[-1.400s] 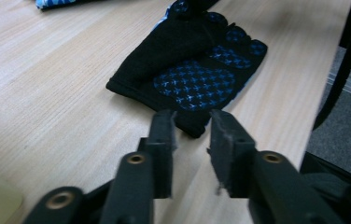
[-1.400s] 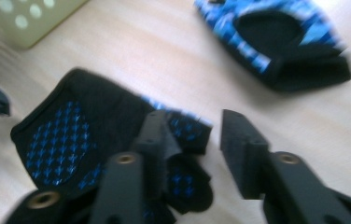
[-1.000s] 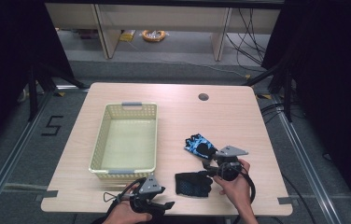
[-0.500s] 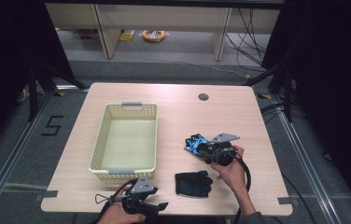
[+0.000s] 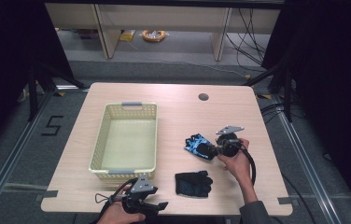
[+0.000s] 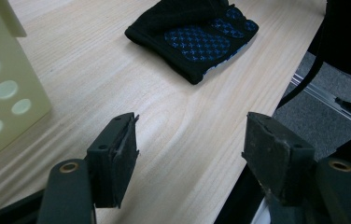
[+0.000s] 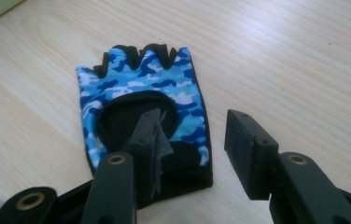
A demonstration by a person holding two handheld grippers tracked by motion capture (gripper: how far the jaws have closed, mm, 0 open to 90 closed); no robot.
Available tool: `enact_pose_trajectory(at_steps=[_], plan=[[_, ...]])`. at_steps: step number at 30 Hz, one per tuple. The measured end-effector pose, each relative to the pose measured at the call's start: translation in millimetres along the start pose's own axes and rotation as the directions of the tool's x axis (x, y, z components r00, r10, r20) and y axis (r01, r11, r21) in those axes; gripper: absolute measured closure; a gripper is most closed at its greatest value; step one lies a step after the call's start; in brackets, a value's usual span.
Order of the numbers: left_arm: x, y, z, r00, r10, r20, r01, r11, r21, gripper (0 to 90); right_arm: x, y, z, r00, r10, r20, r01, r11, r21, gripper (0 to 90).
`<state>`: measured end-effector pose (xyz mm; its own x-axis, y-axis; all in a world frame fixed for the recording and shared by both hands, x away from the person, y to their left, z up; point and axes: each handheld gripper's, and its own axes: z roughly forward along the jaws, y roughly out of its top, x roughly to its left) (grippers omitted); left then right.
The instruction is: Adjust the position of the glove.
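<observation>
Two jaws of the right gripper (image 7: 192, 154) seemingly straddle the blue glove's (image 7: 141, 88) cuff edge.

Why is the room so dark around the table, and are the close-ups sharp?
High view: light falls on the table, surroundings stay black. Left gripper view: the black glove is crisp, the basket blurs. Right gripper view: the blue camouflage glove is sharp, near jaws soft.

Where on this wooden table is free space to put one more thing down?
Bare wood lies behind the yellow plastic basket around the round cable hole, and in the strip left of the basket. It is crowded near the blue camouflage glove, black glove and right gripper.
</observation>
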<state>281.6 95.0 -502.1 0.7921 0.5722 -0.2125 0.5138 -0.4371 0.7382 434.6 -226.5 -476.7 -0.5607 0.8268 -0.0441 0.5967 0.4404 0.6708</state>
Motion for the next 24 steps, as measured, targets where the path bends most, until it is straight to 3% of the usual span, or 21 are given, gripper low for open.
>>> enact_pose_trajectory(at_steps=[9, 10, 11, 14, 15, 18, 21, 23, 24], plan=[[-0.4, -0.5, 0.6, 1.0, 0.002, 0.002, -0.002, 1.0, 0.004, 34.4, -2.9, 9.9, 18.6, 0.9999, 0.007, -0.015, -0.006, 1.0, 0.029, 59.5], [-0.2, -0.5, 0.6, 1.0, 0.003, 0.003, -0.003, 1.0, 0.001, 34.4, -5.4, 10.5, 24.9, 0.9994, -0.031, -0.017, 0.031, 0.999, 0.015, 59.9], [0.0, -0.5, 0.6, 1.0, 0.003, 0.002, -0.003, 1.0, 0.0, 34.4, -3.3, 11.4, 25.4, 0.9997, -0.017, -0.016, 0.018, 0.999, 0.044, 59.9], [0.1, -0.6, 0.6, 1.0, 0.001, 0.002, -0.001, 1.0, 0.0, 34.4, -0.3, 13.9, 26.8, 0.9997, -0.025, -0.006, 0.026, 0.998, 0.055, 60.4], [0.5, -0.7, 0.4, 1.0, 0.005, -0.002, -0.005, 1.0, 0.004, 34.4, -0.9, 14.3, 27.5, 0.9988, -0.048, -0.009, 0.048, 0.998, 0.051, 61.2], [-0.1, -0.9, 0.0, 1.0, 0.002, 0.003, -0.002, 1.0, 0.0, 34.4, 1.4, 14.2, 23.6, 0.9977, -0.066, -0.013, 0.066, 0.997, 0.047, 69.2], [-0.2, -1.1, -0.1, 1.0, -0.002, 0.002, 0.002, 1.0, 0.0, 34.6, 6.3, 11.4, 15.3, 0.9965, -0.037, -0.075, 0.041, 0.998, 0.054, 82.9], [0.4, -0.9, -0.4, 1.0, 0.0, -0.001, 0.0, 1.0, 0.005, 34.9, 7.0, 8.0, 12.9, 0.9952, -0.061, -0.077, 0.063, 0.997, 0.031, 90.0], [0.3, -1.1, -0.2, 1.0, 0.0, -0.002, 0.0, 1.0, 0.001, 35.0, 8.2, 7.5, 8.6, 0.9951, -0.044, -0.089, 0.05, 0.997, 0.064, 90.0]])
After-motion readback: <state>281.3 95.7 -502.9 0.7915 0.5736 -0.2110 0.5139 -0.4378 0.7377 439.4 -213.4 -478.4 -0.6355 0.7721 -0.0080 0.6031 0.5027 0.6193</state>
